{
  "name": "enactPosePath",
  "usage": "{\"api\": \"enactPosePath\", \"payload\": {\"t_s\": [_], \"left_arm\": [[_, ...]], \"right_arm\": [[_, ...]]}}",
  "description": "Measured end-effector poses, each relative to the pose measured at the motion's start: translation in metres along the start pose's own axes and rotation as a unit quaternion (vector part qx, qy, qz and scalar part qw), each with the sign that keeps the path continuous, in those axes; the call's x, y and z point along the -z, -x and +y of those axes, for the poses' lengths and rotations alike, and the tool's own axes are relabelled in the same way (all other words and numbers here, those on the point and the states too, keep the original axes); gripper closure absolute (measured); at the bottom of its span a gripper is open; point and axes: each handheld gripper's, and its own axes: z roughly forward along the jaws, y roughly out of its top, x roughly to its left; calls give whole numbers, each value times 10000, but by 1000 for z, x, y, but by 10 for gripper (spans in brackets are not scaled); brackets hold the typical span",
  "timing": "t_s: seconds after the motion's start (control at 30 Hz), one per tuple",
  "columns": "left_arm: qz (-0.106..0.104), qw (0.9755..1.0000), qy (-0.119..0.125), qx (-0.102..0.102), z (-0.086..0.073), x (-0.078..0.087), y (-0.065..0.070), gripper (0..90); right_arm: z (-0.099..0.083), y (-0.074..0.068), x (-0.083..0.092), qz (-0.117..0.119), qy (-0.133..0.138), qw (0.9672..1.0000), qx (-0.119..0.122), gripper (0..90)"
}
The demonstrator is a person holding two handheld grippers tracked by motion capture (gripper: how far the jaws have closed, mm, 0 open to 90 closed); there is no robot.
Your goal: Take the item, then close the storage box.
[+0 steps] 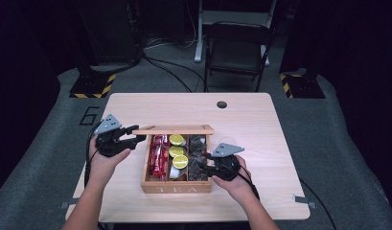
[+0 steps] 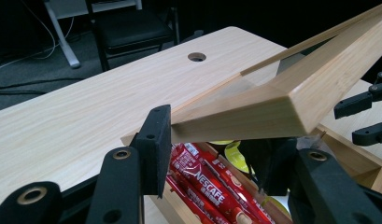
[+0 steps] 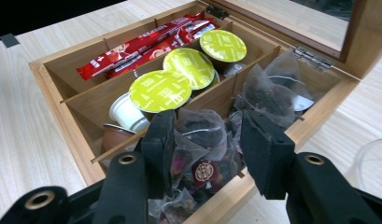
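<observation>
A wooden tea box (image 1: 177,186) stands at the middle of the table. My left gripper (image 1: 136,136) is shut on the left corner of its raised lid (image 1: 174,129); in the left gripper view the pads (image 2: 156,128) clamp the lid's wooden frame (image 2: 272,102). Red coffee sticks (image 3: 142,42) fill the left compartment and green-topped capsules (image 3: 188,65) the middle one. My right gripper (image 1: 203,163) hangs low over the right compartment. Its jaws (image 3: 207,135) stand open astride the pile of mesh tea bags (image 3: 272,93), one bag between them.
The pale wooden table (image 1: 260,124) has a cable hole (image 1: 222,104) near its far edge. A black chair (image 1: 236,48) stands beyond it. A clear rounded rim (image 3: 373,163) lies on the table right of the box. Bare tabletop surrounds the box.
</observation>
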Motion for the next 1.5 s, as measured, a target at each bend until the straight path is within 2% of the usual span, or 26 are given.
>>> {"api": "enactPosePath", "payload": {"t_s": [0.53, 0.63, 0.83, 1.0, 1.07, 1.5], "left_arm": [[21, 10000, 9, -12, 0, 0, 0, 533], [22, 10000, 8, -15, -1, 0, 1, 532], [22, 10000, 11, -13, 0, -1, 1, 532], [23, 10000, -2, -37, -1, 0, 1, 532], [24, 10000, -2, -35, -1, 0, 1, 532], [24, 10000, -19, -42, -2, 0, 2, 531]], "right_arm": [[-3, -10, -12, 247, -112, 9994, 191, 518], [-4, -12, -14, 202, -109, 9996, 153, 513], [-5, -13, -16, 319, -171, 9991, 221, 479], [-7, -16, -23, 401, -267, 9987, 180, 452], [-7, -17, -25, 414, -311, 9983, 257, 452], [-12, -18, -36, 475, -597, 9969, 213, 519]]}}
